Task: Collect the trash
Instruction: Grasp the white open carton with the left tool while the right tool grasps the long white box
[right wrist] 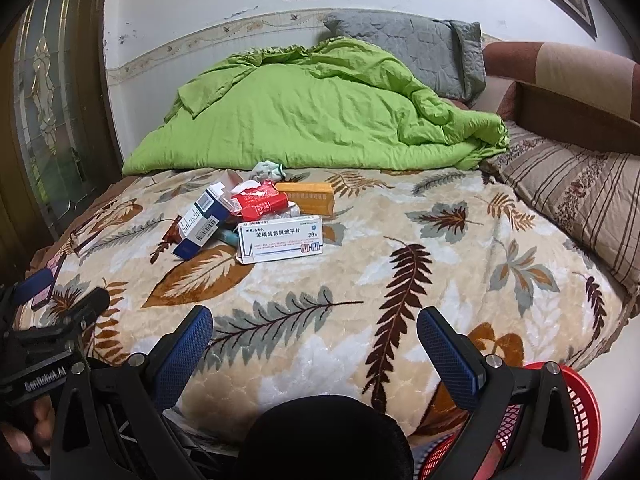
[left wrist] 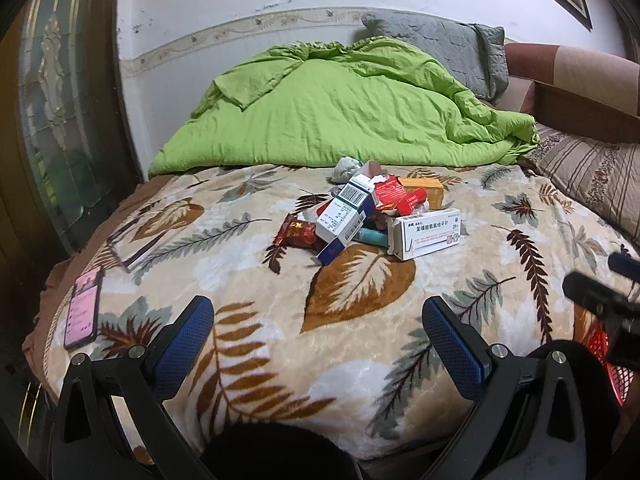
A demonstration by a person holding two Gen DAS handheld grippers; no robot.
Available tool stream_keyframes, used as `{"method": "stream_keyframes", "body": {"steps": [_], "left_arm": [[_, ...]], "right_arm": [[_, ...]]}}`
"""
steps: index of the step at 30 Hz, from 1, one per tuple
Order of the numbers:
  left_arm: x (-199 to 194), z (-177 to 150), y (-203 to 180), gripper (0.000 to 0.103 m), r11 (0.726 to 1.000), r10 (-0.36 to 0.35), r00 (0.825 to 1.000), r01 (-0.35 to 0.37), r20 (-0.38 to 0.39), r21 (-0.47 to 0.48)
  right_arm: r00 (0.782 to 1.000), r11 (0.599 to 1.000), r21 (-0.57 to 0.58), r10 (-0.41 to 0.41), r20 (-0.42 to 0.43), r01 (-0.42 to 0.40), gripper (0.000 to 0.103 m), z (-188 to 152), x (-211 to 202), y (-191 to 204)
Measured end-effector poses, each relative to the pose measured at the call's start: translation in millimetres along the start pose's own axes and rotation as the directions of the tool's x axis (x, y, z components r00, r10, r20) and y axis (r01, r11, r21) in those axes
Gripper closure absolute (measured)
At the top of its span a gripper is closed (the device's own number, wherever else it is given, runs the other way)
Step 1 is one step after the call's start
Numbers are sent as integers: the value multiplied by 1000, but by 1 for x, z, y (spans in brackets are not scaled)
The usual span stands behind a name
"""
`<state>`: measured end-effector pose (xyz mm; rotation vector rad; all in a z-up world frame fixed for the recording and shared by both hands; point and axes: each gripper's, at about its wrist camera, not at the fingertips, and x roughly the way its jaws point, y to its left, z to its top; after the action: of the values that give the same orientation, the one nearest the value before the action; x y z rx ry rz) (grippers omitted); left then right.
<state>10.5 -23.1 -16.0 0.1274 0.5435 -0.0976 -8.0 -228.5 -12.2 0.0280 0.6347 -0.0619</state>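
Observation:
A pile of trash lies mid-bed on the leaf-patterned blanket: a white medicine box (left wrist: 428, 236) (right wrist: 280, 239), a white-and-blue box (left wrist: 346, 212) (right wrist: 202, 218), red packets (left wrist: 400, 196) (right wrist: 260, 200), an orange box (left wrist: 424, 190) (right wrist: 306, 196), a dark red wrapper (left wrist: 296, 234) and crumpled tissue (left wrist: 346, 168) (right wrist: 266, 170). My left gripper (left wrist: 316, 320) is open and empty, well short of the pile. My right gripper (right wrist: 314, 328) is open and empty, below and to the right of the pile. A red mesh basket (right wrist: 576, 416) (left wrist: 608, 360) sits by the bed's near right edge.
A phone (left wrist: 82, 308) lies at the bed's left edge. A green duvet (left wrist: 340, 108) and grey pillow (left wrist: 440, 44) lie behind the pile, a striped pillow (right wrist: 580, 200) to the right. A wooden door (left wrist: 52, 120) stands at left.

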Motion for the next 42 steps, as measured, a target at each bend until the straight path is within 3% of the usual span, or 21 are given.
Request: {"method": "stream_keyframes", "body": {"steps": [3, 8, 14, 18, 24, 25, 26, 31, 35, 38, 42], "left_arm": [[20, 18, 5, 0, 998, -11, 998, 15, -59, 55], [72, 54, 12, 0, 981, 41, 979, -1, -199, 196], [130, 81, 13, 2, 990, -53, 962, 86, -267, 115], [161, 92, 2, 13, 984, -71, 961, 111, -268, 137], [212, 99, -5, 43, 978, -121, 931, 172, -344, 121], [214, 97, -6, 54, 977, -135, 928, 183, -347, 111], [218, 97, -8, 58, 976, -156, 923, 200, -352, 91], [214, 92, -12, 61, 978, -175, 928, 203, -328, 53], [198, 89, 0, 63, 979, -198, 930, 205, -308, -8], [182, 85, 15, 63, 977, -211, 933, 199, -292, -72], [164, 76, 30, 65, 979, -193, 940, 167, -280, -113]], "right_arm": [[1000, 1000, 23, 6, -24, -6, 0, 0, 4, -3], [995, 996, 42, 76, -70, -74, 0, 6, 17, -7], [945, 956, 167, 269, -184, -240, 6, 34, 58, -23], [912, 915, 294, 346, -221, -276, 14, 55, 89, -37], [881, 883, 344, 412, -235, -321, 18, 86, 139, -47], [875, 881, 347, 417, -245, -322, 20, 90, 147, -49], [870, 877, 358, 423, -253, -322, 24, 94, 159, -52], [849, 854, 408, 452, -273, -323, 38, 105, 221, -56], [809, 821, 450, 508, -295, -351, 51, 101, 254, -55], [780, 800, 462, 548, -303, -382, 53, 94, 248, -48], [746, 794, 421, 583, -321, -439, 53, 79, 207, -32]]}}
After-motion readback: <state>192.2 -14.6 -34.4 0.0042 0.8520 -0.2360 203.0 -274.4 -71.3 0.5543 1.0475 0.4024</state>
